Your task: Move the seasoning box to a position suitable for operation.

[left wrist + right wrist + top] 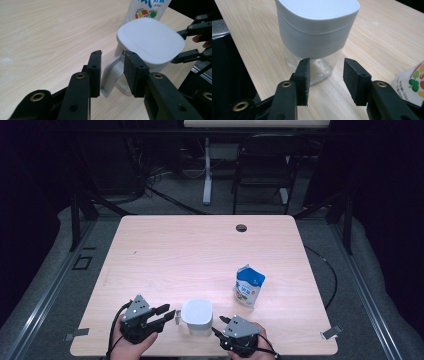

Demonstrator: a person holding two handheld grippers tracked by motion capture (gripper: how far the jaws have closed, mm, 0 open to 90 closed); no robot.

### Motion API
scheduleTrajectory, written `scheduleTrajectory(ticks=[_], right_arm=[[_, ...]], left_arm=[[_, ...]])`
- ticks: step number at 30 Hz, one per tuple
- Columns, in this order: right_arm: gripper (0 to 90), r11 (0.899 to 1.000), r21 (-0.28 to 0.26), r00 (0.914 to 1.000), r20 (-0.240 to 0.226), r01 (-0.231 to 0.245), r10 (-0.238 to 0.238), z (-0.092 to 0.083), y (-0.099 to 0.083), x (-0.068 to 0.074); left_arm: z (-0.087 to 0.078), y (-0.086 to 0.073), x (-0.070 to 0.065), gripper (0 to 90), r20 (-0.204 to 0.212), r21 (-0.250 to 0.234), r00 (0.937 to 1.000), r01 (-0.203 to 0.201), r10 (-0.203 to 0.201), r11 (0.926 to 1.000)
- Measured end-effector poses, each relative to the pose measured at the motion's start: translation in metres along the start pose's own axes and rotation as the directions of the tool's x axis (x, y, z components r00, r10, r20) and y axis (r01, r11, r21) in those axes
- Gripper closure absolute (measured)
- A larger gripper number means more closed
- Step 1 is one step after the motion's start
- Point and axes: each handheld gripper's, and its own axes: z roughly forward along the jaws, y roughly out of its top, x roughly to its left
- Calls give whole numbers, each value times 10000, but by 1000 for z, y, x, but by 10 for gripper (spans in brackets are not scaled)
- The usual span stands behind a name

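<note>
I have a white-lidded jug (197,317) standing near the table's (165,245) front edge, lid on, untouched. My left gripper (113,72) is partly open, its jaws straddling the jug's handle (110,75) without pressing. My right gripper (326,80) is partly open just short of the jug's clear base, gripping nothing. The carton (249,285) stands upright toward the right edge. By my reading, nothing is done yet.

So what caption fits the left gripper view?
Open hand-held gripper straddling the white-lidded clear jug's handle.
</note>
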Motion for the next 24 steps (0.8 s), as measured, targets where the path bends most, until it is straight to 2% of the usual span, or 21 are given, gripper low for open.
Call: scheduleTrajectory(ticks=[2, 4, 6, 11, 13, 16, 20, 24], right_arm=[[564, 9997, 163, 9997, -144, -191, 193, -3, 2, -2], [592, 9996, 82, 9996, -17, -277, 277, -5, 6, -4], [645, 9989, 250, 9991, -136, -400, 404, -7, 11, -7], [653, 9984, 309, 9988, 69, -482, 480, -13, 24, -19], [689, 9971, 256, 9974, -98, -713, 716, -13, 31, -23], [714, 9978, 206, 9979, -151, -634, 637, -13, 40, -27], [736, 9975, 208, 9977, -120, -670, 672, -13, 48, -28], [773, 9973, 148, 9974, -6, -717, 718, -12, 52, -31]], left_arm=[[-1, 5, -2, 686, 5, -54, 10000, -73, 73, 10000], [-1, 12, -3, 699, 47, -103, 9999, -155, 155, 9998], [-2, 19, -4, 731, 145, -117, 9994, -303, 305, 9995], [3, 33, -7, 819, 402, 42, 9979, -513, 511, 9987], [5, 37, -7, 865, 555, 157, 9965, -633, 623, 9979], [8, 38, -8, 900, 604, 289, 9959, -698, 680, 9971], [11, 34, -7, 900, 784, 175, 9959, -474, 459, 9987], [16, 32, -8, 900, 876, 307, 9945, -596, 567, 9978]])
